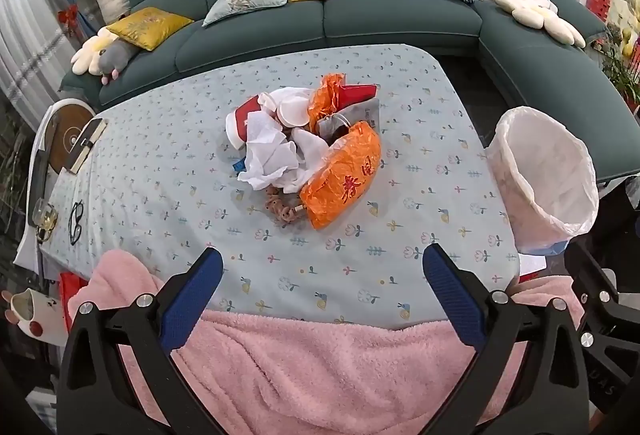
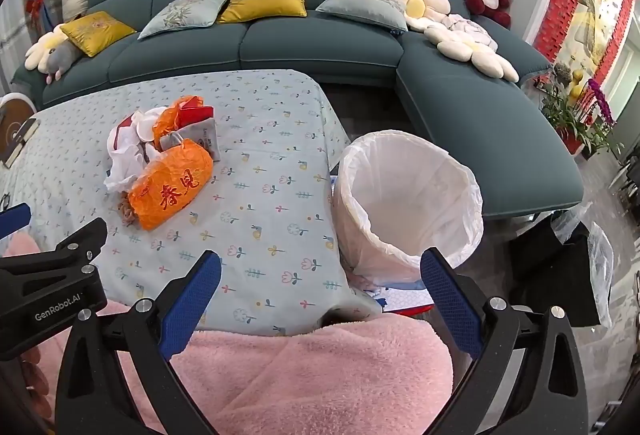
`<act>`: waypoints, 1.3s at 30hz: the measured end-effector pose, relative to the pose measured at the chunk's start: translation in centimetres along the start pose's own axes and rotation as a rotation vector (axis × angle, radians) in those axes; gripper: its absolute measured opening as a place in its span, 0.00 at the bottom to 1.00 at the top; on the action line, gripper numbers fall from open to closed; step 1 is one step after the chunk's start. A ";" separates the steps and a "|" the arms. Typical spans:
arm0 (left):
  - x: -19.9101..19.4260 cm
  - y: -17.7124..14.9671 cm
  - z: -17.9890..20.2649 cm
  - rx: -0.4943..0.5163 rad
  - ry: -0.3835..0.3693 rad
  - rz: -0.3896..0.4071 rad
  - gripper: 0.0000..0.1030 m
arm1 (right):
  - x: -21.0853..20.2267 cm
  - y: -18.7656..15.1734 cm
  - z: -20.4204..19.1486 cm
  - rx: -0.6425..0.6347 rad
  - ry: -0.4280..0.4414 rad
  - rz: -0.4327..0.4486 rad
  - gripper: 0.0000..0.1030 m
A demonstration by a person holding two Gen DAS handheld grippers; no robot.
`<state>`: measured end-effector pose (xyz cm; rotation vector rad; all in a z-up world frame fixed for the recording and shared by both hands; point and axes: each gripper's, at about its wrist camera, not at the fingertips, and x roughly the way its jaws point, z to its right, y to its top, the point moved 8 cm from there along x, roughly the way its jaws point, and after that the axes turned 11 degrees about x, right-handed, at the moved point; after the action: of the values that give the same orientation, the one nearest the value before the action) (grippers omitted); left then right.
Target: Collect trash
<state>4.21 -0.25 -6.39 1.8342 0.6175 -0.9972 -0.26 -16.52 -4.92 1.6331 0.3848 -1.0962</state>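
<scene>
A heap of trash (image 1: 308, 139) lies mid-table on the flowered cloth (image 1: 180, 175): an orange plastic bag (image 1: 344, 179), white crumpled tissue (image 1: 272, 151), a white paper cup (image 1: 294, 111), red packaging (image 1: 356, 93), a grey pouch (image 1: 352, 117) and brown peanut shells (image 1: 282, 209). The heap also shows in the right wrist view (image 2: 168, 159). A white-lined waste bin (image 1: 548, 179) stands off the table's right edge, close in the right wrist view (image 2: 408, 199). My left gripper (image 1: 322, 267) is open and empty over the near table edge. My right gripper (image 2: 320, 271) is open and empty between table corner and bin.
A pink fleece blanket (image 1: 320, 363) covers the near edge. A book (image 1: 86, 149), glasses (image 1: 76, 221) and a glass (image 1: 44, 219) sit at the table's left. A teal sofa (image 1: 360, 19) with cushions stands behind. Potted plants (image 2: 580, 119) are at the far right.
</scene>
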 end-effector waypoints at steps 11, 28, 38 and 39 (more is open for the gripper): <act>-0.3 0.0 0.1 -0.002 -0.008 0.000 0.93 | -0.1 -0.1 0.1 0.001 0.002 0.001 0.93; -0.1 0.0 0.5 0.009 -0.015 -0.004 0.93 | -0.1 0.0 0.2 0.004 0.002 0.000 0.93; -0.1 0.0 0.5 0.008 -0.018 -0.004 0.93 | 0.0 -0.1 0.2 0.003 0.003 0.000 0.93; -0.1 0.0 0.5 0.009 -0.017 -0.004 0.93 | 0.0 0.0 0.2 0.004 0.003 0.001 0.93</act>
<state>3.99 -0.65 -6.42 1.8310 0.6074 -1.0181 -0.40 -16.71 -4.93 1.6384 0.3844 -1.0944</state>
